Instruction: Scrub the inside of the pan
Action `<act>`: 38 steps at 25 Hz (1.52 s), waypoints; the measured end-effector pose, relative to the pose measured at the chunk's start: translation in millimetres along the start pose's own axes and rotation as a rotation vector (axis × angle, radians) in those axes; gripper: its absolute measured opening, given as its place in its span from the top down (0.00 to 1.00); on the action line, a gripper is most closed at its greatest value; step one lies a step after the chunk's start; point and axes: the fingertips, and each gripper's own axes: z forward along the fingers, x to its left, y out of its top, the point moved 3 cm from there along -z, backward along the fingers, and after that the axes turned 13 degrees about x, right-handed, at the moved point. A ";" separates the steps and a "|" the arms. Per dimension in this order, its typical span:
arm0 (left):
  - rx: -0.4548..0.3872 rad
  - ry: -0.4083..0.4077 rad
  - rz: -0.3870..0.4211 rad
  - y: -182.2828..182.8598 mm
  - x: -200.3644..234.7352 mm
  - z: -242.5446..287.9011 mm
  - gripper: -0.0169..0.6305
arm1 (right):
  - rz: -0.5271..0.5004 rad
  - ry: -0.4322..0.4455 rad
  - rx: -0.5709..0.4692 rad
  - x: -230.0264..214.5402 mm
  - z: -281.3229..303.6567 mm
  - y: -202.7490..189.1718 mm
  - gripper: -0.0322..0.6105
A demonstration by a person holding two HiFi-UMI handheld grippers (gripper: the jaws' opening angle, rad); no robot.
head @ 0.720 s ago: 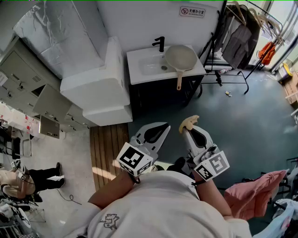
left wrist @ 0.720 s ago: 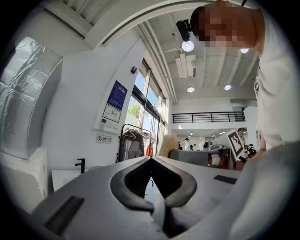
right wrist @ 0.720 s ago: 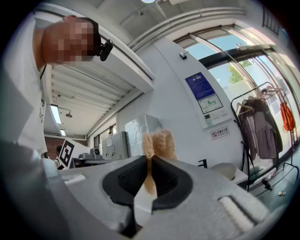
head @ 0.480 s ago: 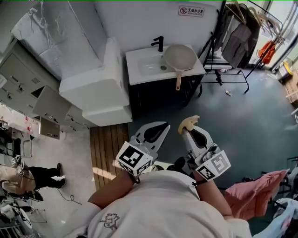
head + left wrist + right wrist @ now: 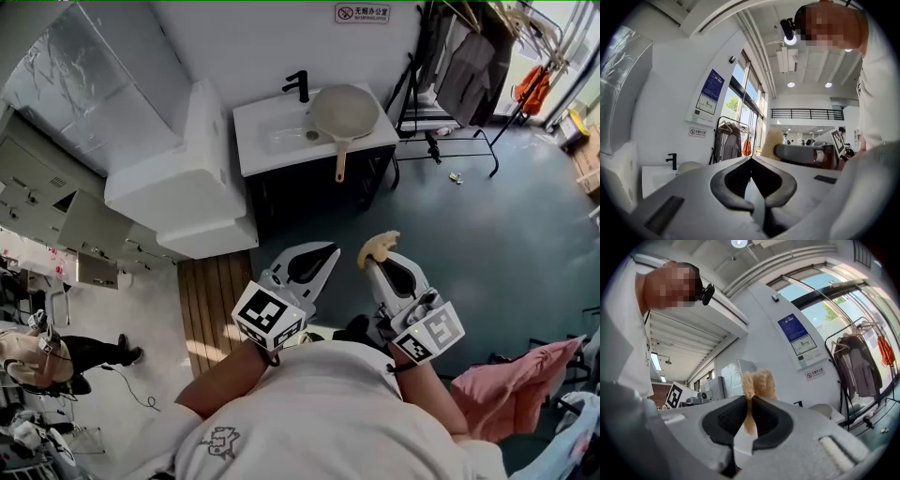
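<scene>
Beige pan (image 5: 345,111) sits on the white sink counter (image 5: 255,155) by the black faucet (image 5: 298,86), well apart from both grippers: right gripper (image 5: 371,264) clamps a tan sponge (image 5: 380,247), left gripper (image 5: 332,253) has its jaws together, nothing between.

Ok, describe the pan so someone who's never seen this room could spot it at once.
Against the white wall stands a dark cabinet with a white sink top. The pan sits at its right end, beside the black tap: the only round beige thing, its handle overhanging the front edge.
</scene>
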 end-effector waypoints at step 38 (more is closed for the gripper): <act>0.071 -0.055 -0.013 51.9 93.1 279.0 0.97 | 0.125 -0.050 -0.014 -291.3 33.6 34.8 0.89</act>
